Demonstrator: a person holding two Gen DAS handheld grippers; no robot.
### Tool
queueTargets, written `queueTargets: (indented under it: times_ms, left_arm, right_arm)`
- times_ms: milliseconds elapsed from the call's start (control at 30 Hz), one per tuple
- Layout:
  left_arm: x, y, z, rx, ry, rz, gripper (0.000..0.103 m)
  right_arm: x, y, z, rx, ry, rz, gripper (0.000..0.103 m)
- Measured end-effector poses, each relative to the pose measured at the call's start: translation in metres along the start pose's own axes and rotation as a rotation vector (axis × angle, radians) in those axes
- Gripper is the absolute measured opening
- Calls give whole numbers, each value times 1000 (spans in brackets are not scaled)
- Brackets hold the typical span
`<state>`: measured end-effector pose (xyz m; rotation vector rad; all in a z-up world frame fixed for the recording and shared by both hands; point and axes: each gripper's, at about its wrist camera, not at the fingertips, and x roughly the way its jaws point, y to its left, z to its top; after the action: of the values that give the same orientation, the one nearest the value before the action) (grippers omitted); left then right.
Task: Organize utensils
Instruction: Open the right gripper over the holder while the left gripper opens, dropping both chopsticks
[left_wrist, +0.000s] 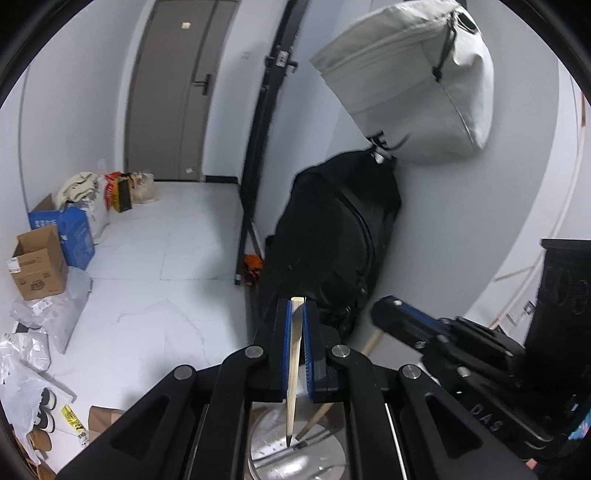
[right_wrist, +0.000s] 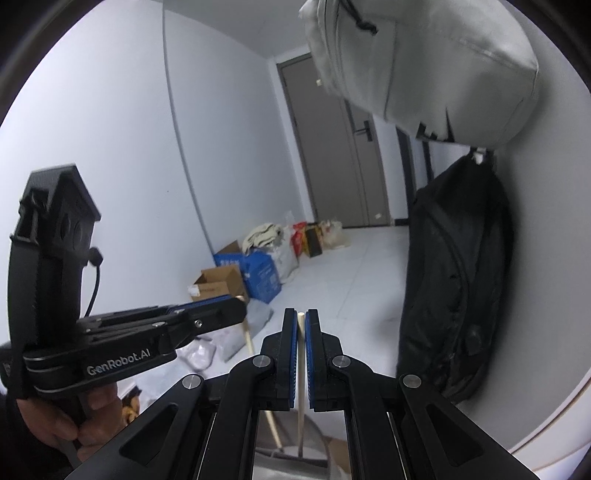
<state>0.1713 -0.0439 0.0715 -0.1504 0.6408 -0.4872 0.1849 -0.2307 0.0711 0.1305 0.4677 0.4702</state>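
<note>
The left gripper (left_wrist: 295, 310) is clamped on a pale chopstick (left_wrist: 293, 369) whose dark tip hangs at six o'clock into a round metal container (left_wrist: 266, 461) below. At its three o'clock, the right gripper (right_wrist: 301, 321) pinches a second chopstick (right_wrist: 301, 369), likewise pointing down over that container's rim (right_wrist: 273, 461). A black bag (left_wrist: 332, 240) and a grey bag (left_wrist: 413, 81) hang on the wall at twelve o'clock.

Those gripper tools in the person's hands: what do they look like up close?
Each is black plastic. The left gripper and right gripper have two flat fingers faced with blue ribbed pads, silver pivot pins, white "GenRobot.AI" lettering on the side, and a thin black cable.
</note>
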Motion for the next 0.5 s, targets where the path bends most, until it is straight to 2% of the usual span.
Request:
queueTargets:
  times_ms: [100, 233, 267, 333, 367, 433, 500]
  left_arm:
    - [-1, 5, -4, -10, 27, -68, 2]
    - [-1, 11, -8, -26, 65, -98, 2]
    - [1, 13, -10, -29, 78, -101, 3]
    - [0, 16, -10, -44, 107, -94, 10]
    - [-1, 18, -10, -48, 112, -83, 19]
    - [-8, 21, -12, -60, 94, -60, 28]
    - [-14, 22, -15, -69, 82, -37, 32]
  right_arm:
    - [0, -2, -7, 20, 18, 29, 6]
    - [-3, -9, -13, 70, 22, 66, 7]
    - [-4, -11, -15, 82, 24, 64, 11]
    - [-8, -14, -16, 110, 23, 55, 20]
    - [-12, -16, -18, 125, 21, 49, 25]
    - [-19, -19, -21, 149, 17, 29, 31]
    - [-28, -22, -24, 174, 7, 24, 39]
